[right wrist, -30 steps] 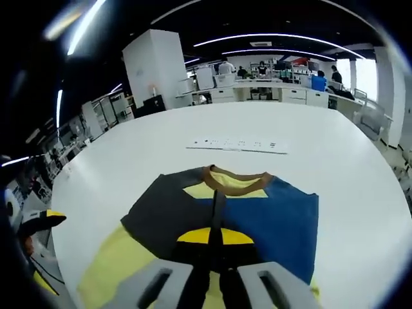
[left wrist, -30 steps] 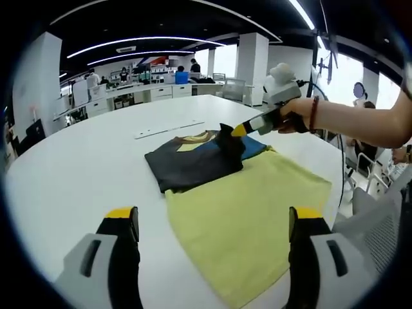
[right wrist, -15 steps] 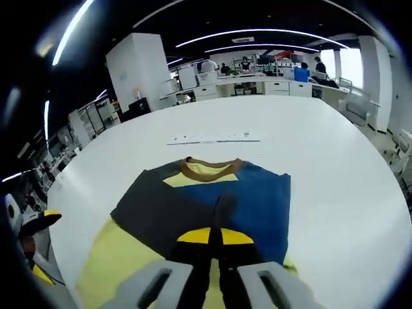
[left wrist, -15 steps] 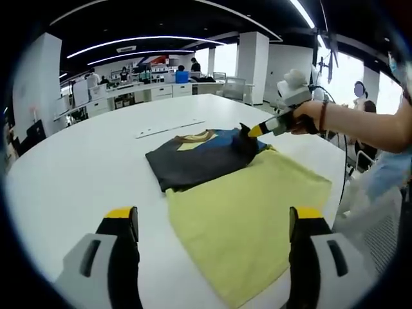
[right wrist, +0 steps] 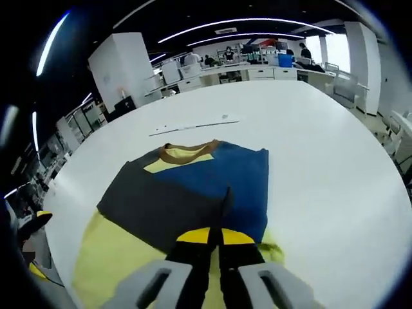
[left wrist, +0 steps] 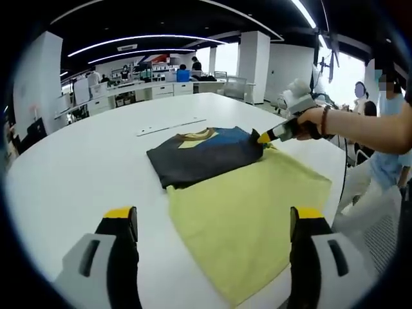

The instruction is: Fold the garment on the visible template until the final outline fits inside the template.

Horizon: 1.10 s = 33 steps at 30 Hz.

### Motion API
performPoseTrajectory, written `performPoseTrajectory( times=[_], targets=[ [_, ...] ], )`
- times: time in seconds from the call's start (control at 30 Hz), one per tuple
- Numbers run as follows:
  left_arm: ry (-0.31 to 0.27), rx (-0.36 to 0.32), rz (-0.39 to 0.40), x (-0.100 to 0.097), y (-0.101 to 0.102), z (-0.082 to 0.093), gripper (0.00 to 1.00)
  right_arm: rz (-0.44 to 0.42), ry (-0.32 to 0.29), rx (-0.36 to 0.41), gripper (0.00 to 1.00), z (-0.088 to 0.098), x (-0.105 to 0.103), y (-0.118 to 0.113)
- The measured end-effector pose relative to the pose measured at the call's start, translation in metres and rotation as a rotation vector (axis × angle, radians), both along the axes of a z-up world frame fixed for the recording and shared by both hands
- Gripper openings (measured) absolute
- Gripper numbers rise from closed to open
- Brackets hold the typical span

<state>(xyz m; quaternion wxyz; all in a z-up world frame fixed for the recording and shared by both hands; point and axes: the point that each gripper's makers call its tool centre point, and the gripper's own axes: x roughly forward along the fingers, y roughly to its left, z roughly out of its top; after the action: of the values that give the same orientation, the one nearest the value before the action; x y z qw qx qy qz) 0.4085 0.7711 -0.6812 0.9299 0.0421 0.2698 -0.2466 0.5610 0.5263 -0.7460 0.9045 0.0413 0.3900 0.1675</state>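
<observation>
The garment (left wrist: pixel 199 151) lies folded on the round white table (left wrist: pixel 77 167): a grey and blue shirt with a brown collar and a yellow patch below it. Its near part overlaps a big yellow-green sheet (left wrist: pixel 244 212) that reaches the table's edge. My right gripper (left wrist: pixel 262 137), held by a hand (left wrist: pixel 309 122), is shut on the garment's blue right edge. In the right gripper view the same gripper (right wrist: pixel 215 233) pinches a small dark ridge of the garment (right wrist: pixel 193 187), with the yellow-green sheet (right wrist: pixel 109 257) beneath. My left gripper (left wrist: pixel 214 215) hovers open over the sheet's near end.
A thin white strip (left wrist: pixel 170 127) lies on the table beyond the collar, seen too in the right gripper view as a strip (right wrist: pixel 196 125). A person stands at the right by the table edge (left wrist: pixel 338 193). Desks and pillars stand far behind.
My right gripper has drawn back toward the garment's right edge, still pinching cloth. The raised fold has sunk and the blue panel lies flatter. The left gripper has not moved.
</observation>
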Motion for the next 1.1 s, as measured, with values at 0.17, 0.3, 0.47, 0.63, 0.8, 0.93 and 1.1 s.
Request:
performPoseTrajectory(
  times=[0.17, 0.3, 0.47, 0.63, 0.8, 0.93, 1.1],
  targets=[
    [0.001, 0.003, 0.002, 0.000, 0.001, 0.001, 0.99, 0.007, -0.004, -0.027, 0.08, 0.000, -0.003, -0.006],
    [0.000, 0.004, 0.000, 0.000, 0.001, 0.002, 0.99, 0.031, -0.001, 0.007, 0.25, 0.004, -0.006, -0.004],
    [-0.001, 0.009, -0.013, -0.001, 0.001, 0.003, 0.99, 0.107, -0.008, 0.019, 0.52, 0.012, -0.016, 0.001],
    [-0.004, 0.006, -0.021, -0.003, 0.002, 0.006, 0.99, 0.187, 0.003, 0.035, 0.67, 0.020, -0.033, 0.006],
    [-0.003, 0.016, -0.053, -0.009, 0.001, 0.007, 0.99, 0.270, -0.001, 0.043, 0.80, 0.030, -0.052, 0.010],
    [0.004, 0.025, -0.093, -0.016, -0.003, 0.006, 0.99, 0.319, -0.004, 0.069, 0.88, 0.040, -0.066, 0.014],
    [0.022, 0.046, -0.138, -0.025, -0.005, 0.001, 0.99, 0.402, -0.008, 0.049, 0.94, 0.047, -0.088, 0.015]
  ],
)
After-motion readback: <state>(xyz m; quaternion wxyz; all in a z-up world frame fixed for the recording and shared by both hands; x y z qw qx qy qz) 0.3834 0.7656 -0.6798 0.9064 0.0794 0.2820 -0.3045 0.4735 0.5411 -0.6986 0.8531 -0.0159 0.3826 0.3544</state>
